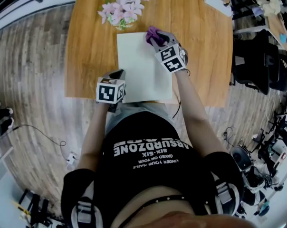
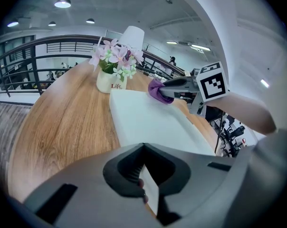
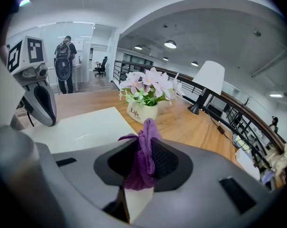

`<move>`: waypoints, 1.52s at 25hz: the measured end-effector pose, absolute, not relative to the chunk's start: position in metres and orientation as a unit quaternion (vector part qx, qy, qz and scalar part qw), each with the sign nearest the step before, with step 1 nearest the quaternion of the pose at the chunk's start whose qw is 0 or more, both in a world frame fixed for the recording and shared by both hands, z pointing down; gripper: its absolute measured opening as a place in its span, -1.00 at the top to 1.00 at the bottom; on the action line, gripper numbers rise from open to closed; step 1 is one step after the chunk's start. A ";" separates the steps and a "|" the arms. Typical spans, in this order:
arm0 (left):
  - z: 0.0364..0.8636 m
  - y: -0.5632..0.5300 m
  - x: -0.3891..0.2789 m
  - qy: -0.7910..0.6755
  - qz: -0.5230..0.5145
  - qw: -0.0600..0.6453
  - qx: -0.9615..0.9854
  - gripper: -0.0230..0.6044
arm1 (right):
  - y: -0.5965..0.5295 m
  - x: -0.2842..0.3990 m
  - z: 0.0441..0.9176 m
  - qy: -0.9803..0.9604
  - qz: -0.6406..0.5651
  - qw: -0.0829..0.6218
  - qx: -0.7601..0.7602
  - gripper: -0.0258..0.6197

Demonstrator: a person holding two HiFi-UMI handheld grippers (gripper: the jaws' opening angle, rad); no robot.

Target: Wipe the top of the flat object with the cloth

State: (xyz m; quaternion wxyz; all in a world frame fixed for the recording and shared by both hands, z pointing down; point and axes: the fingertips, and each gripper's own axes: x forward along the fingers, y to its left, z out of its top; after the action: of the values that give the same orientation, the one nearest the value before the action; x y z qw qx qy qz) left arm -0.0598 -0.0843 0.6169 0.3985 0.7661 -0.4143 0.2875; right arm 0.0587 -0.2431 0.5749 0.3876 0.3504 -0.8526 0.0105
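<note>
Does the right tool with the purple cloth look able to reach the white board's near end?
Probably yes: the white board is bare between the right tool, shut on the purple cloth, and its near end; only the left tool clamps its left edge.

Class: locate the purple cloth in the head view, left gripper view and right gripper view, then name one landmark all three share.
Head view: purple cloth upper centre, at the white board's far right corner.
Left gripper view: cloth right of centre, at the board's far end.
Right gripper view: cloth at centre, pinched in the right gripper's tongs.
Shared landmark: the flower pot.
</note>
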 end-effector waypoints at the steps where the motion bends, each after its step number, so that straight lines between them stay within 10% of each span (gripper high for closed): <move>1: 0.617 -0.084 -0.060 -0.415 0.287 0.398 0.766 0.88 | -0.242 0.055 0.575 -0.855 0.010 0.388 0.345 0.61; 38: 0.613 -0.084 -0.060 -0.425 0.282 0.392 0.766 0.88 | -0.189 0.027 0.580 -0.886 0.003 0.365 0.287 0.62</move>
State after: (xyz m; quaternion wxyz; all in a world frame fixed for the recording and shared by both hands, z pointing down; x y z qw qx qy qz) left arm -0.0601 -0.0844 0.6134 0.3918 0.7658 -0.4249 0.2818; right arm 0.0266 -0.1888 0.5804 0.3647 0.2872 -0.8857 0.0030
